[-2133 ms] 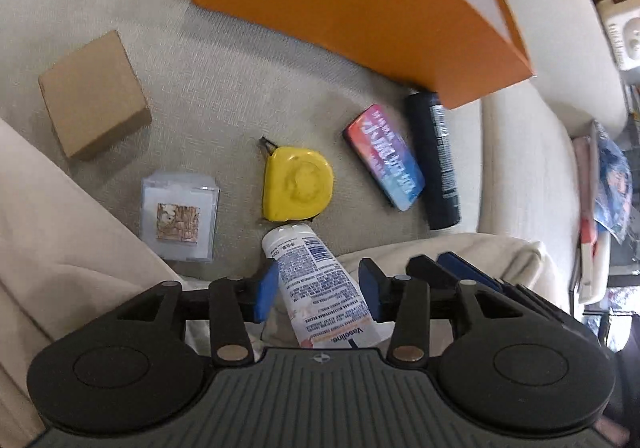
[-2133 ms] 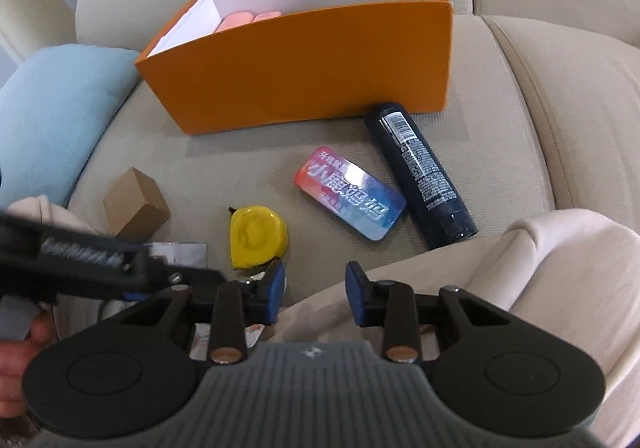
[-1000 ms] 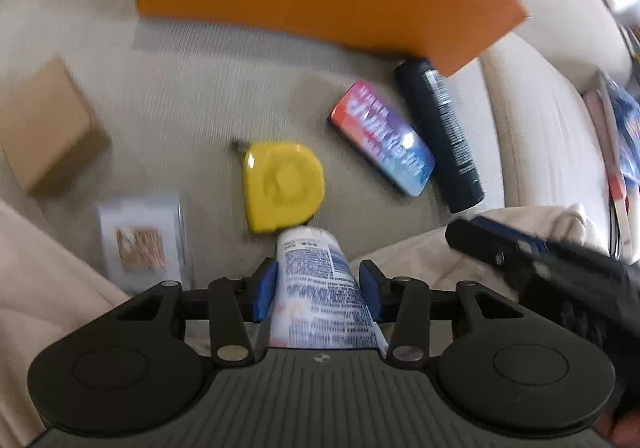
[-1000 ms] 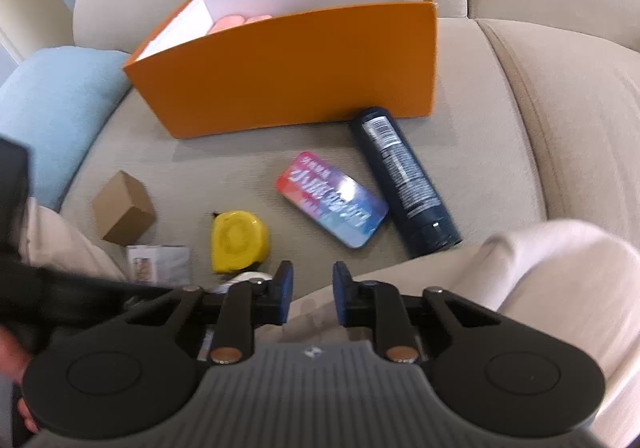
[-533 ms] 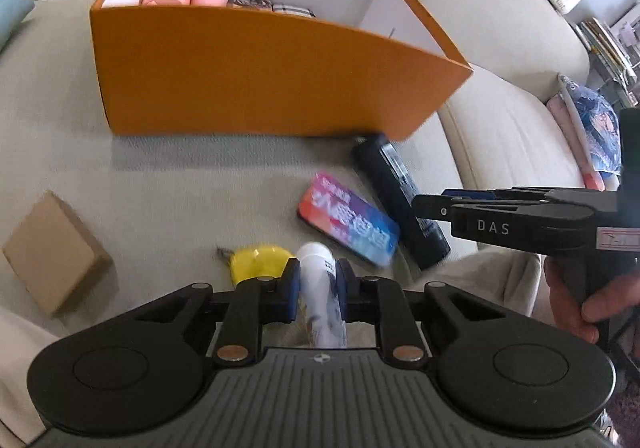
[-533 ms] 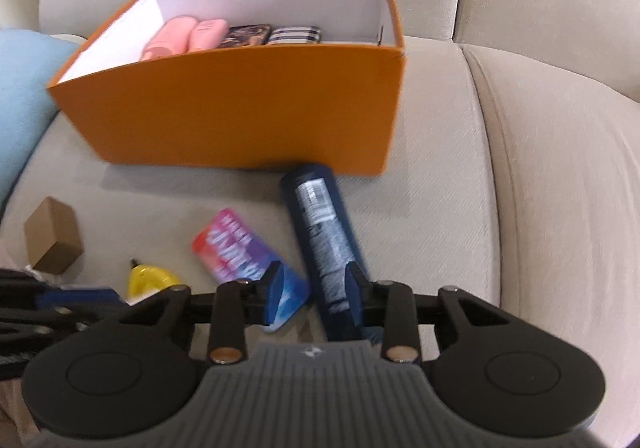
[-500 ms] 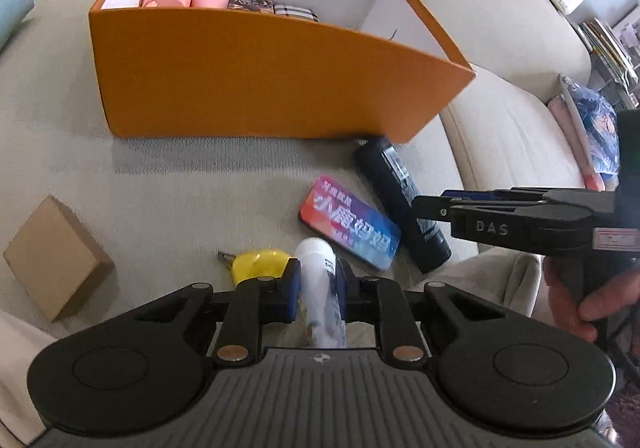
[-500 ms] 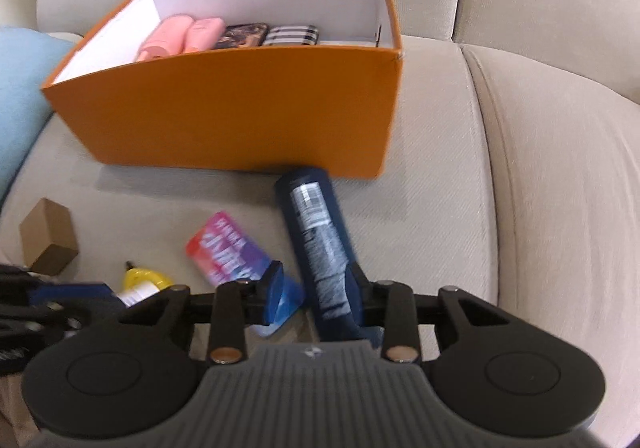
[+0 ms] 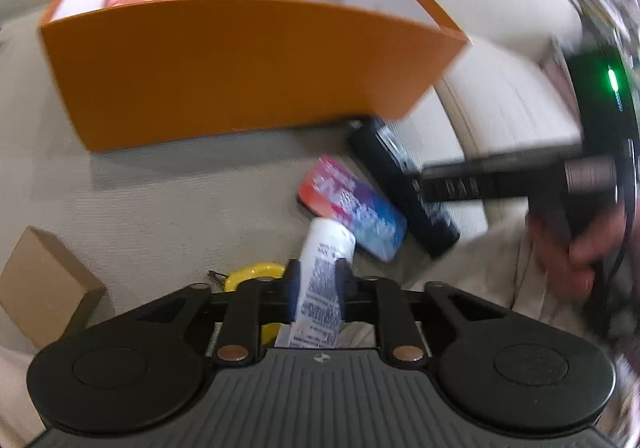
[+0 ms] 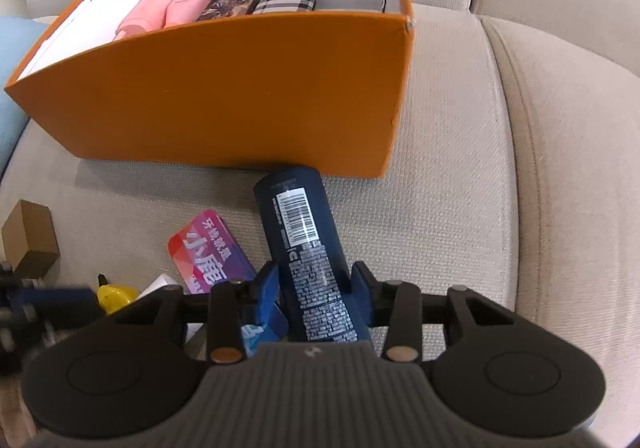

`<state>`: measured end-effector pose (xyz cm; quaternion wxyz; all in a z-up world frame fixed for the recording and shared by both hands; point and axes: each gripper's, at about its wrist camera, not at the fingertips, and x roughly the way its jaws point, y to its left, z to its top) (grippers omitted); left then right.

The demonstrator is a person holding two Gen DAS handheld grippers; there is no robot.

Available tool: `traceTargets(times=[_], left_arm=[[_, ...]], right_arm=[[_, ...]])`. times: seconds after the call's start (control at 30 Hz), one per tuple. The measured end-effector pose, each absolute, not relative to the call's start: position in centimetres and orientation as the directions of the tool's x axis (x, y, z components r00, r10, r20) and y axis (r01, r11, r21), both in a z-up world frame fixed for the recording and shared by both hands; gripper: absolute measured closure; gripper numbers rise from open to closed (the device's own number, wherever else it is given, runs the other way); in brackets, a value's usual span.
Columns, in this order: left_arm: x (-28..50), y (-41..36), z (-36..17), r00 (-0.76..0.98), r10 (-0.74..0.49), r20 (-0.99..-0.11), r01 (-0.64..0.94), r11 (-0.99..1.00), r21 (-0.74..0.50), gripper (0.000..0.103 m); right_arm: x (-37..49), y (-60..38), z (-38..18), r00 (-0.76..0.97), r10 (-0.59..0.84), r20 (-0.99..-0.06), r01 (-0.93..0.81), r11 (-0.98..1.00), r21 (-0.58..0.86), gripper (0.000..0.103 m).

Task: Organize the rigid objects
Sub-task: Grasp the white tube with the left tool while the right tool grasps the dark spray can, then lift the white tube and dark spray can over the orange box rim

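My left gripper is shut on a white tube with blue print, held off the sofa seat; its jaws are opening slightly. My right gripper straddles a dark blue bottle that lies on the seat. Its jaws are opening and the blue pads stand just clear of the bottle's sides. The orange box stands behind, with pink and patterned cases along its back wall. In the left wrist view the bottle lies by the box corner.
A colourful flat tin lies left of the bottle, a yellow tape measure and a brown carton further left. A hand holds the right tool. Cream cloth lies at the front; sofa backrest rises behind the box.
The left gripper shut on the white tube and raised it. The right gripper swung right, came down over the dark bottle and spread its jaws round it.
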<state>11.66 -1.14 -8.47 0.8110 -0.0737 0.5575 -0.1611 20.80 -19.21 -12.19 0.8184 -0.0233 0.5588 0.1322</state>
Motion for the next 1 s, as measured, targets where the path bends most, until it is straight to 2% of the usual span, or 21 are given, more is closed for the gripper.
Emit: traceTargets(times=[0.1, 0.33, 0.57, 0.67, 0.73, 1.0], left_arm=[[11.7, -2.2, -8.9, 0.306, -0.299, -0.904, 0.235, 0.944, -0.232, 0.072], [12.9, -3.7, -10.9, 0.243, -0.280, -0.929, 0.279, 0.937, -0.210, 0.058], [14.0, -5.0, -11.6, 0.222, -0.264, -0.938, 0.305, 0.933, -0.191, 0.058], [14.7, -6.1, -12.2, 0.183, -0.269, -0.946, 0.320, 0.926, -0.201, 0.066], [14.8, -6.4, -12.7, 0.167, -0.268, -0.949, 0.310, 0.928, -0.208, 0.069], [13.7, -4.4, -10.1, 0.262, -0.283, -0.922, 0.244, 0.944, -0.221, 0.070]], right_arm=[[21.1, -19.3, -12.8, 0.327, 0.205, -0.923, -0.228, 0.964, 0.133, 0.054], [21.2, -19.4, -13.6, 0.317, 0.224, -0.922, -0.206, 0.965, 0.163, 0.053], [21.4, -19.8, -14.0, 0.313, 0.251, -0.916, -0.180, 0.963, 0.203, 0.050], [21.5, -20.0, -14.2, 0.315, 0.259, -0.913, -0.168, 0.962, 0.214, 0.050], [21.4, -20.0, -14.2, 0.323, 0.260, -0.910, -0.165, 0.962, 0.216, 0.051], [20.0, -19.5, -13.3, 0.374, 0.264, -0.889, -0.208, 0.958, 0.197, 0.059]])
